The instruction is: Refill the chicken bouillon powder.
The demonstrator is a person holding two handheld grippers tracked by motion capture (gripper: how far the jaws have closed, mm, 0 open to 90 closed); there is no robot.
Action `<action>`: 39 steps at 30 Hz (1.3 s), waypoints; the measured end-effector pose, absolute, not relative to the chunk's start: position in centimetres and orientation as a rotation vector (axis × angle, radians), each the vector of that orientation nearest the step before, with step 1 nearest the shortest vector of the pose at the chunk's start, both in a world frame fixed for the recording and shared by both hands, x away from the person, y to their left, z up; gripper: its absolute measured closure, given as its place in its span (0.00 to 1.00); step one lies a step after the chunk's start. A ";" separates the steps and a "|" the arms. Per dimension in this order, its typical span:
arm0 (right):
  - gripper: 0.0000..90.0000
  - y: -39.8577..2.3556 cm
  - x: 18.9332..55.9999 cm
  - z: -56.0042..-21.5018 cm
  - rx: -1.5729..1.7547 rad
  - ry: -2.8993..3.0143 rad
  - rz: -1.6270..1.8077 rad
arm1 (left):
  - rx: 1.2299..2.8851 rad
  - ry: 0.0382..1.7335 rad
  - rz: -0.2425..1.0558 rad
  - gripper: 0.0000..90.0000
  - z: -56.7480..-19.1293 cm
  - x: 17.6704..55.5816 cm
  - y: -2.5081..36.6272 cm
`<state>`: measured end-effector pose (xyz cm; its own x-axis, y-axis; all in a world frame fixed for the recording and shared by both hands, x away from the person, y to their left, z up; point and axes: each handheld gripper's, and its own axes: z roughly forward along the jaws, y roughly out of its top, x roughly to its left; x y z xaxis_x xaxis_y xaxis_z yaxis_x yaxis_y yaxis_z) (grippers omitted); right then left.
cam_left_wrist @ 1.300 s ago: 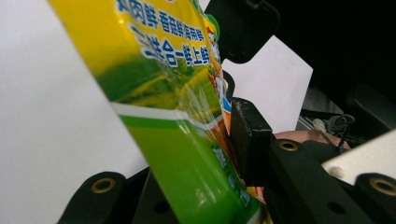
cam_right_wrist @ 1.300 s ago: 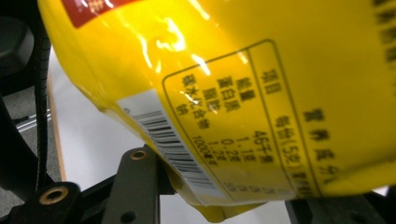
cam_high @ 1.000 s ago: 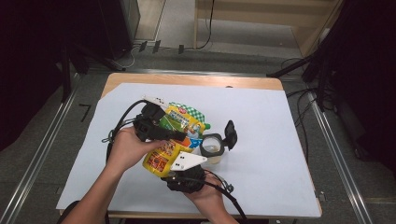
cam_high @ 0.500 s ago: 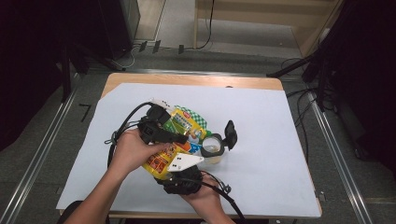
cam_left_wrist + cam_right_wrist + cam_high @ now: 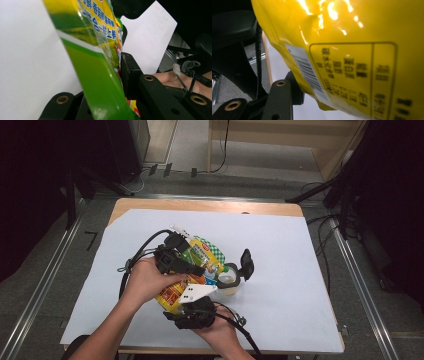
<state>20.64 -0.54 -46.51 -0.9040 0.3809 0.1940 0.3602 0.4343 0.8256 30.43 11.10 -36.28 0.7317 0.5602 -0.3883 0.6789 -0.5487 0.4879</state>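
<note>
A yellow and green snack pouch point(image 5: 205, 251) is held low over the middle of the table, between both grippers. My left gripper point(image 5: 192, 267) comes in from the left and is shut on the pouch's upper part. In the left gripper view the green edge of the pouch point(image 5: 95, 50) runs between the black jaws of that gripper point(image 5: 110, 75). My right gripper point(image 5: 187, 300), with its grey plate on top, holds the pouch's near end from below. The right gripper view shows the pouch's yellow back point(image 5: 352, 50) with a barcode. One jaw lies against it and the other is hidden.
A small clear jar point(image 5: 229, 281) with its black flip lid point(image 5: 246, 263) open stands just right of the pouch. A white sheet point(image 5: 280, 245) covers the wooden table point(image 5: 200, 205). Cables trail from both grippers. Dark equipment and floor rails surround the table.
The left hand and its gripper have shifted a little to the right along the pouch. The right gripper and the jar have stayed where they were.
</note>
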 end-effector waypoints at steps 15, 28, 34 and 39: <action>0.73 -1.2 21.2 -46.5 0.789 2.611 1.622 | 2.303 0.922 -0.293 0.80 -36.3 30.3 11.6; 0.71 -1.2 21.0 -46.5 0.773 2.618 1.597 | 2.303 0.934 -0.312 0.91 -36.9 30.5 12.0; 0.68 -1.0 20.7 -46.3 0.713 2.604 1.577 | 2.311 0.960 -0.326 0.93 -36.6 30.8 12.0; 0.64 -0.7 20.7 -46.3 0.696 2.619 1.548 | 2.355 0.956 -0.308 0.94 -36.3 31.0 11.0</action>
